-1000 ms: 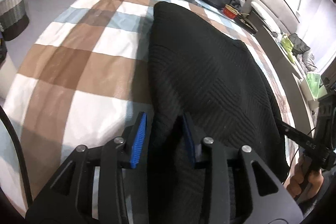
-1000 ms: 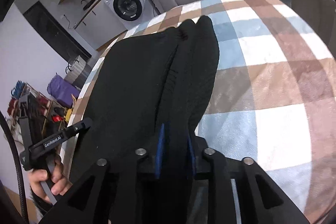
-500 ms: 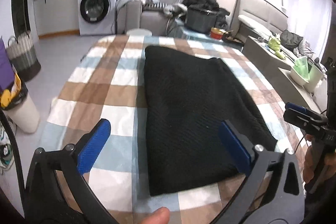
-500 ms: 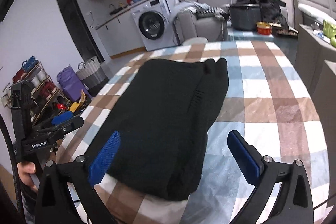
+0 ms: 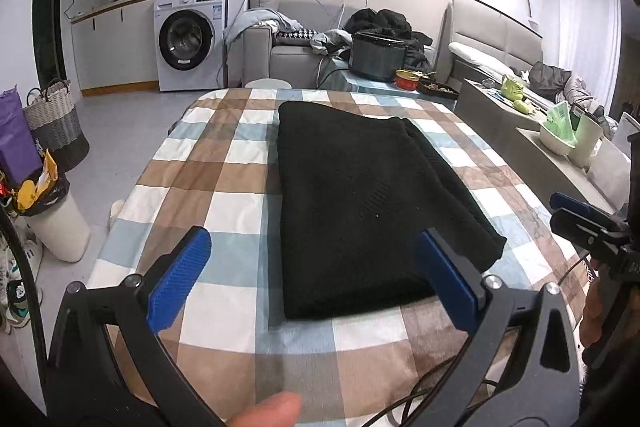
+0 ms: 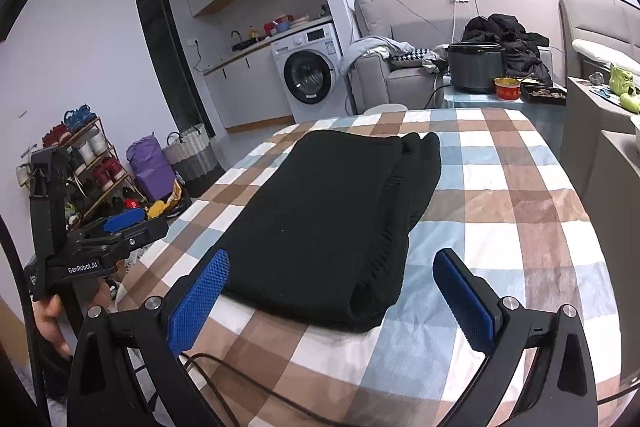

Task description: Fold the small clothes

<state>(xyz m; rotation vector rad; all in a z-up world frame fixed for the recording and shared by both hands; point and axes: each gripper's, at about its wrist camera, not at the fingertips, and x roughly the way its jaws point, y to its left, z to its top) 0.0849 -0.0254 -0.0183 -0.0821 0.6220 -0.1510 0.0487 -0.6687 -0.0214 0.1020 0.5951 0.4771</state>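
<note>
Folded black sweater lies mid surface, on the checked cloth. Left tool and right tool both gape wide, jaws having just opened, nothing gripped. Fold layers unreadable; surface's near edge cut off.

1. A checked cloth in brown, white and pale blue covers the counter.
2. A white washing machine stands under a kitchen worktop.
3. A grey sofa carries heaped clothes.
4. A dark cooker pot sits beside a red tin.
5. A shoe rack stands near a woven basket and a purple bag.
</note>
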